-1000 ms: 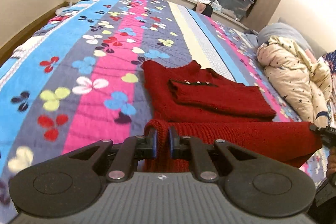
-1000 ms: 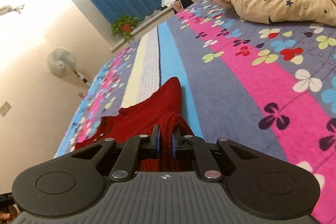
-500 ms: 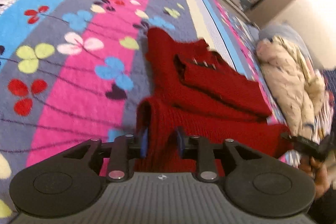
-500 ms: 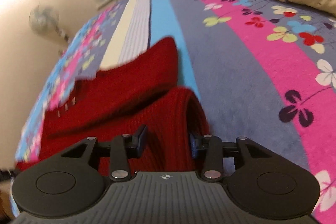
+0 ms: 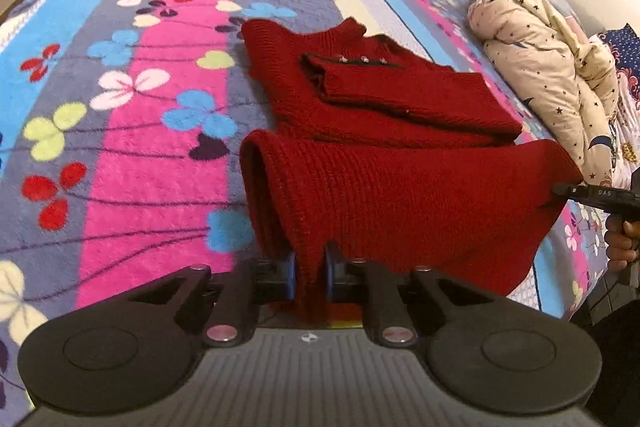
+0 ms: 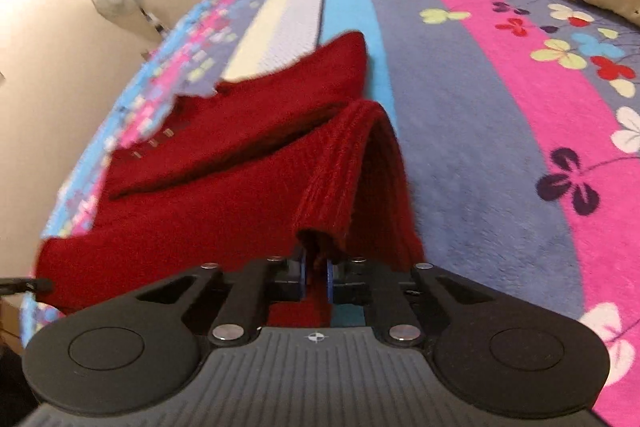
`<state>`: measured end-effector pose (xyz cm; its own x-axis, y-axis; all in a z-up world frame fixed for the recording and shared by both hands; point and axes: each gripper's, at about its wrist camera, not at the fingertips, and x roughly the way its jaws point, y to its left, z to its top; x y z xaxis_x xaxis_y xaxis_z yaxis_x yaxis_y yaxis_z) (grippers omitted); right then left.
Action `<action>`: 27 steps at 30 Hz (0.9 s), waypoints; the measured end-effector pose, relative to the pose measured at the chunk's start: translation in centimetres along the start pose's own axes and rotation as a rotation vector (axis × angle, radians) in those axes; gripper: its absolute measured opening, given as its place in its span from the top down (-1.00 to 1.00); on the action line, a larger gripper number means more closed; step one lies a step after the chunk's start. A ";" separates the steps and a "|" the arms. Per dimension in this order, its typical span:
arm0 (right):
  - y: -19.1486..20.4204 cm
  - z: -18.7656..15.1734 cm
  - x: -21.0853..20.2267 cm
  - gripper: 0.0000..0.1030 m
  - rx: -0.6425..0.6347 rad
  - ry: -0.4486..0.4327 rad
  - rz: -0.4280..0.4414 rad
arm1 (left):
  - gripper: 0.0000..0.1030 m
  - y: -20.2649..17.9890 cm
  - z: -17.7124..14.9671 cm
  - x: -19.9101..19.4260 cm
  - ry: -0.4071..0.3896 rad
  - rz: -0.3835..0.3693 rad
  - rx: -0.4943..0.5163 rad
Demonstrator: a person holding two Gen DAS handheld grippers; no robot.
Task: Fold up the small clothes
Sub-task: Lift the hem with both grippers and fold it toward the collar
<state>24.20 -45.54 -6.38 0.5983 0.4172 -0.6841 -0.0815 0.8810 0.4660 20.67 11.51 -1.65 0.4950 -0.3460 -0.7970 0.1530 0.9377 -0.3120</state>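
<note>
The left wrist view showed my left gripper [image 5: 310, 277] with its jaws pinched shut on the near hem of the dark red ribbed knit sweater [image 5: 400, 195], which lay on the bed [image 5: 132, 163], over its striped fleece blanket printed with clover flowers. Half a second earlier those jaws had stood apart around the fabric; they had since re-clamped, lower than before, and the hem had come nearer the sweater's upper part, where one sleeve lay folded across the chest. In the right wrist view my right gripper [image 6: 316, 275] had done the same: its jaws, briefly spread, were closing and now nipped the other hem corner, with a ridge of knit arching up in front of them. From the left view that gripper's tip showed at the far corner, with the hand holding it [image 5: 620, 239] at the frame edge, and the hem stretched lifted between us. I judged the regrip had given both corners a firmer hold, so the bottom half could be carried over the top to make the crosswise fold. A cream star-printed quilt [image 5: 552, 67] sat bunched well apart.
</note>
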 end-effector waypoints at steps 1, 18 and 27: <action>-0.1 0.2 -0.4 0.85 0.013 -0.016 0.022 | 0.76 0.0 0.2 -0.4 -0.019 -0.011 0.004; -1.5 6.7 0.5 0.87 0.229 -0.261 0.182 | 0.79 4.9 7.1 -0.2 -0.243 -0.105 -0.320; -2.2 10.3 4.9 0.88 0.264 -0.296 0.145 | 0.79 5.6 9.9 2.7 -0.300 -0.059 -0.316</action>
<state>35.52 -47.69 -4.98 0.8020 0.4168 -0.4278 0.0022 0.7142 0.6999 31.32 16.14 -0.47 0.7272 -0.3303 -0.6018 -0.0573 0.8444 -0.5327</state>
